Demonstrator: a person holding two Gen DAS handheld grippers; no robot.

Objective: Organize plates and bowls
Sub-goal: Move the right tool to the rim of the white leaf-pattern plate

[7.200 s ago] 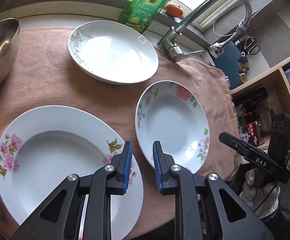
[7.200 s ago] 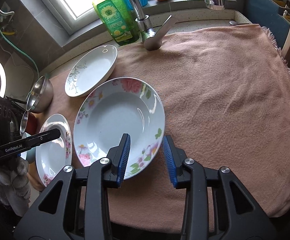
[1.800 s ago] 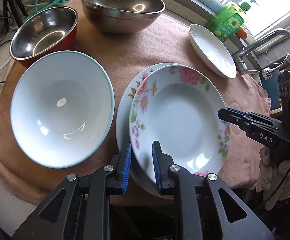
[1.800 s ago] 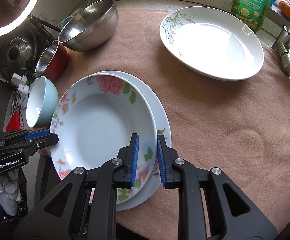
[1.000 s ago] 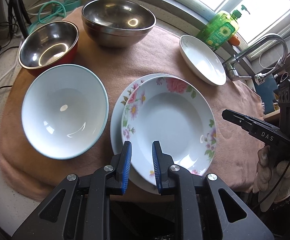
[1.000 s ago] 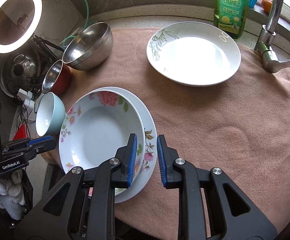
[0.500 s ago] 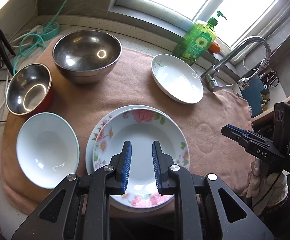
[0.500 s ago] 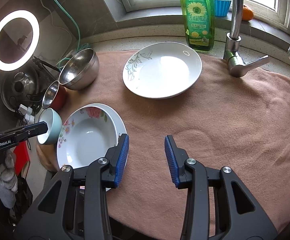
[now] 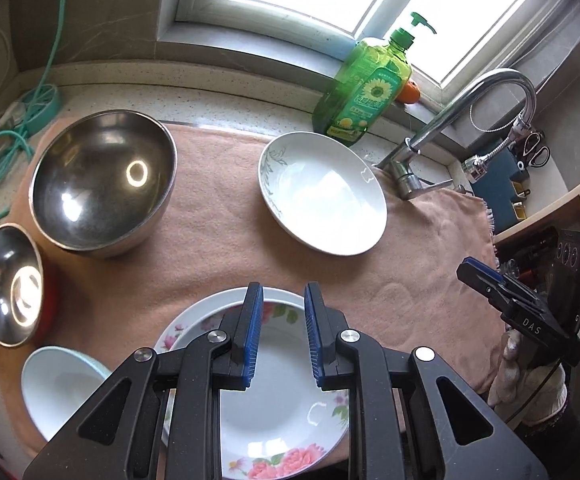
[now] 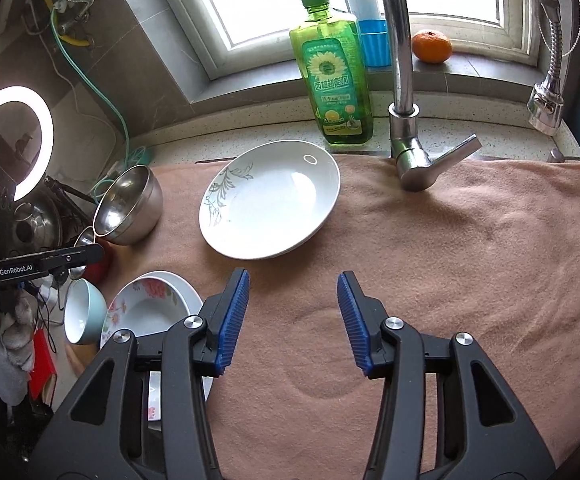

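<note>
Flowered plate [image 9: 286, 412] stacked on bigger flowered plate [image 9: 206, 312]. Left gripper [image 9: 281, 334] nearly closed, holding nothing. Right gripper [image 10: 293, 318] just opened wide, holding nothing.

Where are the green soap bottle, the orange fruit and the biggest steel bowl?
green soap bottle [image 10: 331, 80]: right wrist view, on its sunflower label.
orange fruit [image 10: 431, 46]: right wrist view, on the middle of its peel, on the windowsill.
biggest steel bowl [image 9: 102, 178]: left wrist view, on its shiny inner wall.
</note>
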